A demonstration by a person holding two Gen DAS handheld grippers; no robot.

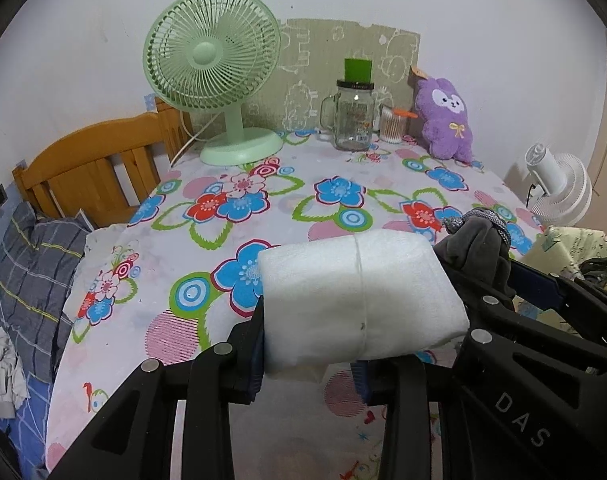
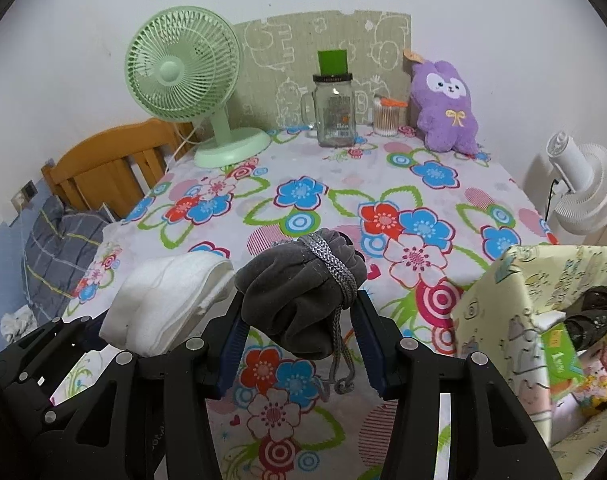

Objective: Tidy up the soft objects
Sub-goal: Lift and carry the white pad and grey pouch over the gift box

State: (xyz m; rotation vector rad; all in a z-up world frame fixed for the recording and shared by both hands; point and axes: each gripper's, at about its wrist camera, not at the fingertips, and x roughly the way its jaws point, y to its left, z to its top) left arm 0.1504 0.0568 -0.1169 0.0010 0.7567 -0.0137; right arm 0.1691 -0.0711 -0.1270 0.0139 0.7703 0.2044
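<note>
The left gripper (image 1: 311,344) clamps one white foam pack (image 1: 359,300) between its fingers (image 1: 255,344). The right-hand finger is mostly hidden under the pack, so only its blue pad shows below. The pack hangs above the tabletop (image 1: 231,280), near its front edge, with a thin band around its middle.

The right gripper (image 2: 299,336) grips one grey pouch (image 2: 299,292) between both blue pads; the pouch is bunched and tied with a braided cord (image 2: 331,268) whose loose end dangles below. It too is held above the tabletop, just beside the foam pack, which shows at the left in the right wrist view. In the left wrist view the pouch's top peeks over the right gripper's black frame; its lower part is hidden.

At the right edge stands one pale yellow fabric bin (image 2: 543,320), cut off by the frame; a green packet and something dark lie inside, hard to make out.

At the back of the tabletop stand one green fan (image 1: 211,68), one glass jar (image 1: 353,116) with a green block behind it, one tub of cotton swabs (image 1: 393,124), and one purple plush (image 1: 447,120). A second, white fan (image 2: 583,188) sits off the tabletop at the right. At the left a wooden bed frame (image 1: 87,172) and a checked pillow (image 1: 35,276) are partly cut off.
</note>
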